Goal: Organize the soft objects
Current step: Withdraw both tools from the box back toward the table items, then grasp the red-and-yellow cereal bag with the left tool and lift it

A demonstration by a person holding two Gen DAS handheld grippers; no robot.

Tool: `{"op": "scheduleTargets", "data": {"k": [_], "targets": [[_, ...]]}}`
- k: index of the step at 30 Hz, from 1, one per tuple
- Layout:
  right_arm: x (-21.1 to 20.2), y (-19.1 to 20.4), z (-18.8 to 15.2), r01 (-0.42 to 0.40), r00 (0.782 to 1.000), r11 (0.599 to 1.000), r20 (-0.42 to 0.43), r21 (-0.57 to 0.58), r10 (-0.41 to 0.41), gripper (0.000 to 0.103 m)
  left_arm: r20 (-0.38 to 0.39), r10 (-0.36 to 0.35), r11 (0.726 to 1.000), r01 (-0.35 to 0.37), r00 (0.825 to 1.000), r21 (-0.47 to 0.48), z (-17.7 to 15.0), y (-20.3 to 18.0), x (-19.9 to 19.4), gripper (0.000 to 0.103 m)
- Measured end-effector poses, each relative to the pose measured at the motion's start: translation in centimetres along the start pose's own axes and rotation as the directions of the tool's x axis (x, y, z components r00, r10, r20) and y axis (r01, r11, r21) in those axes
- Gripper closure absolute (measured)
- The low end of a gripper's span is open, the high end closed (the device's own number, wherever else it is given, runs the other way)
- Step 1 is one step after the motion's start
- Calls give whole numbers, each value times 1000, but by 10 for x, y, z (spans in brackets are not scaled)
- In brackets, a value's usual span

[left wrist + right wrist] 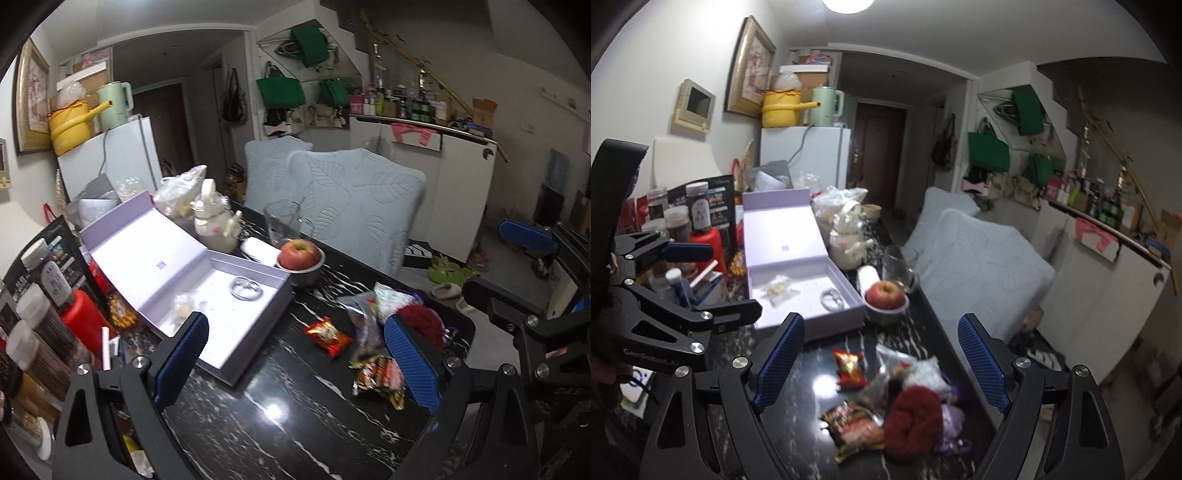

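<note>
My right tongs (881, 363) and left tongs (295, 363): both spread, empty. Risk: slippery snack packets (855, 419) crowd the red knit bundle (912, 421); I may pinch both.

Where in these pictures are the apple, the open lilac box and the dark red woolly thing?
apple (299, 250): left wrist view, on its red skin just below the stem dip.
open lilac box (275, 291): left wrist view, on the tray's near right wall.
dark red woolly thing (912, 419): right wrist view, on the middle of its knitted bulk.
</note>
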State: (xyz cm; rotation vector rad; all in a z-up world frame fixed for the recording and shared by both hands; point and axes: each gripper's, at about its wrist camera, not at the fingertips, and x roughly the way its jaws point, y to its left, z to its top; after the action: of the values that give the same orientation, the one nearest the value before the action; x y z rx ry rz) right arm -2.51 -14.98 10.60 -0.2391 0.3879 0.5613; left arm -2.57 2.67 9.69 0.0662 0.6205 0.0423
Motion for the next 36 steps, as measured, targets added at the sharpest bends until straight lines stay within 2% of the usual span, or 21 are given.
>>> {"op": "scheduleTargets", "data": {"k": [5,10,15,28,36], "targets": [[-4,-11,-25,12,1000,999,-25,47,-11,17,-16,-70,998,70,997,-2,-15,-15,5,5],[0,-23,-52,37,997,993,-78,109,-29,17,-45,-164,986,164,985,-1,-35,-33,19,6],[4,-35,-78,71,990,987,-134,144,-52,17,-81,-206,978,209,975,30,-51,-52,34,6],[26,-68,-137,106,962,956,-271,274,-28,17,-234,-321,945,325,918,-22,-80,-74,97,6],[49,-80,-155,122,943,946,-332,302,-16,17,-319,-337,938,344,886,-36,-90,-85,138,6]]}}
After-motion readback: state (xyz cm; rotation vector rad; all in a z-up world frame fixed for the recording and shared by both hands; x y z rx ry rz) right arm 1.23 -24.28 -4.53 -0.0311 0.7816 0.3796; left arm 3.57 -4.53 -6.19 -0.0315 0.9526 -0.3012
